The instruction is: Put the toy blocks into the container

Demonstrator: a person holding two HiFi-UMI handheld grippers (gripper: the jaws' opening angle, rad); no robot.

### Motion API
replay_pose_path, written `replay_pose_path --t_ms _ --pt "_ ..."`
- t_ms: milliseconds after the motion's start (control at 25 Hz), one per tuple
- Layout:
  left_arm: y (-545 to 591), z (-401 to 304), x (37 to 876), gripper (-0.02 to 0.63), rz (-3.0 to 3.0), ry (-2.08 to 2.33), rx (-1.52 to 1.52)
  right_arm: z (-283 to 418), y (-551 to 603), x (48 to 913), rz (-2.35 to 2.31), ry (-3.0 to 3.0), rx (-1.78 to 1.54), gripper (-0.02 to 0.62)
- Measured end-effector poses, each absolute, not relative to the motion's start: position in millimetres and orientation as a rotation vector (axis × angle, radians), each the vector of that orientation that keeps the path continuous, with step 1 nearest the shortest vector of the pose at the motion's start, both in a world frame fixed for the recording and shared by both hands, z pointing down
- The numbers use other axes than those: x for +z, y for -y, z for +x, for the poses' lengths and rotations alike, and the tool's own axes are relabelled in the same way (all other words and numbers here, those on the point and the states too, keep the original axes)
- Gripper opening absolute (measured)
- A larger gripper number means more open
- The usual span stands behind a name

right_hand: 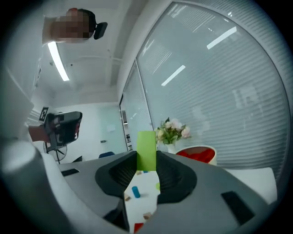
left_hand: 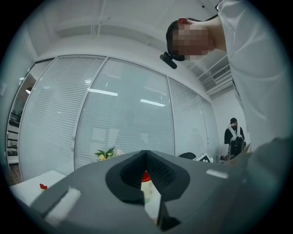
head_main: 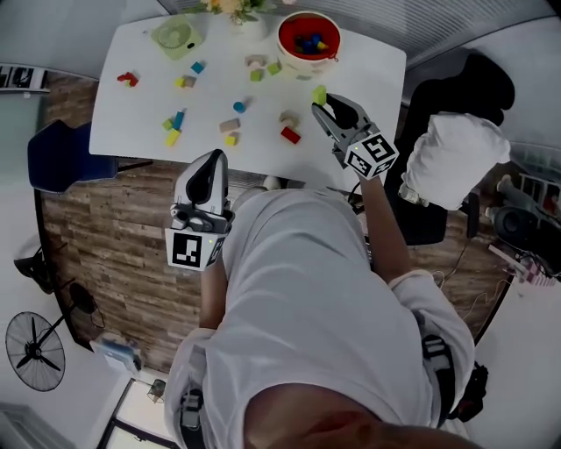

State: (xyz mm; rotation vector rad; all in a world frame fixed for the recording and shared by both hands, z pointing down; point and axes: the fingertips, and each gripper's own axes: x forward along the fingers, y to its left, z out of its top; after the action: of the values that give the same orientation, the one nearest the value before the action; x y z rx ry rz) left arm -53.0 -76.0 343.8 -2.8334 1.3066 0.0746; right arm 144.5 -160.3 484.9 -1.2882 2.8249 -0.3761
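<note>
Above the near right part of the white table [head_main: 140, 96], the right gripper [head_main: 323, 102] clamps a green block [right_hand: 146, 151]. The block's long axis stands upright in the right gripper view, its top past the jaw tips. The left gripper [head_main: 212, 160] hangs by the table's near edge, jaws pressed together on nothing. Wood floor [head_main: 105, 245] lies below and blind-covered glass behind. Loose blocks are scattered on the table, and the red bowl [head_main: 285, 39] stands at the far edge beside a flower vase [right_hand: 173, 131].

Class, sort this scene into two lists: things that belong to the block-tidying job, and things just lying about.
Job: green block clamped in the right gripper; red bowl holding blocks; loose red block and blue cylinder on the white table.
Lying about: flowers; floor fan; black office chair; blue chair.
</note>
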Motion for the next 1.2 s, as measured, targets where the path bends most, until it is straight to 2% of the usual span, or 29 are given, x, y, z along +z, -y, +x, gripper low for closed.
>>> replay_pose_path --t_ms 240,560,840,960,1080,1200 --pt "69.5 -54.5 341.2 -0.003 -2.833 -1.32 0.109 182.4 226.8 463.5 -1.524 -2.932 -0.2 0.132" --pt "53.5 -75.7 341.7 -0.003 -2.76 -1.487 0.09 204.2 333.2 527.2 -1.74 -3.498 -0.313 0.132" --pt "40.3 -106.0 342.5 -0.003 -2.689 -1.639 0.07 211.7 372.7 585.9 -1.87 -3.877 -0.362 0.138" --pt "42.3 -110.8 342.5 -0.003 -2.688 -1.645 0.082 208.2 375.2 585.7 -1.9 -3.861 -0.366 0.225" --pt "45.7 -107.2 343.2 -0.003 -2.711 -1.615 0.089 200.5 368.2 570.8 -1.886 -3.732 -0.34 0.224" --pt "49.7 -101.0 345.3 -0.003 -2.745 -1.568 0.094 184.7 352.0 524.4 -1.781 -3.477 -0.124 0.198"
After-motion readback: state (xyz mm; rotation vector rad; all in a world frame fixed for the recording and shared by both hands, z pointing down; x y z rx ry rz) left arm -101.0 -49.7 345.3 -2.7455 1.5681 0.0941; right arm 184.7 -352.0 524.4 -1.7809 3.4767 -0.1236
